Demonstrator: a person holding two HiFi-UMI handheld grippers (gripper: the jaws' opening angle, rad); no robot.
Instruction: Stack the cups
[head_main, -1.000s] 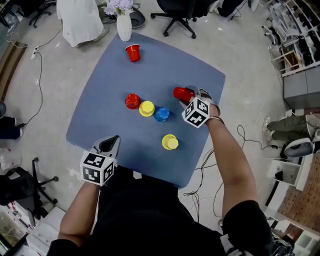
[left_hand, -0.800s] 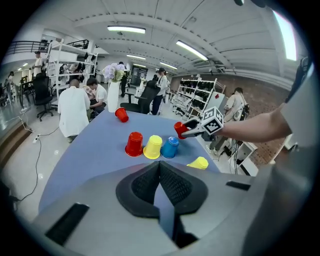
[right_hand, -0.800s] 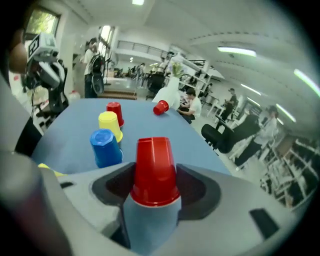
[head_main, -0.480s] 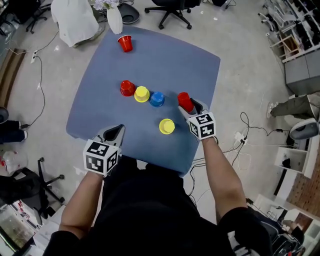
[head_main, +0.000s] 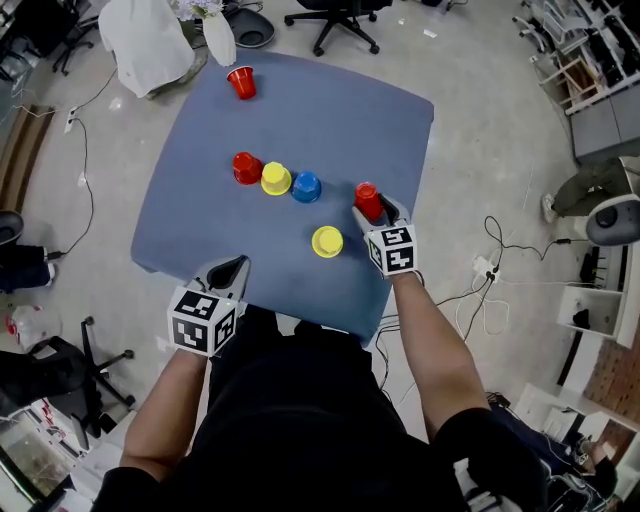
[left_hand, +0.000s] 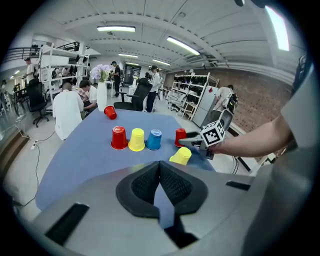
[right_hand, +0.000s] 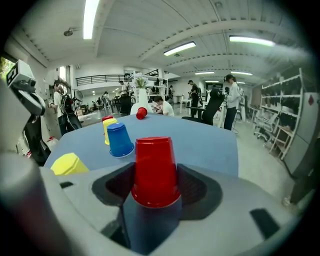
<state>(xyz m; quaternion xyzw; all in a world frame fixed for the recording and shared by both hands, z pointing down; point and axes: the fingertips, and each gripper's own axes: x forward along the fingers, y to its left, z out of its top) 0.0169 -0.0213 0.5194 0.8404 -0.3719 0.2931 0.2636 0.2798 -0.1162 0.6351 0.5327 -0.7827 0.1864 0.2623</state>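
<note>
Blue matte tabletop (head_main: 300, 110): right tongs (head_main: 379, 212) clamp glossy tapered red cup (right_hand: 154, 169), left tongs (head_main: 228, 272) pressed together.

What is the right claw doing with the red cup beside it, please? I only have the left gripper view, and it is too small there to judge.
Observer: The right gripper view shows the right claw closed on the red cup, with a pad against each side and the cup mouth-down.
Operator: Thank you. Is the lone yellow cup touching it?
Observer: No. In the head view the lone yellow cup stands apart from it, with bare blue table between them.
Operator: And where does my left claw sit?
Observer: The head view shows the left claw at the table's near edge, away from every cup.
</note>
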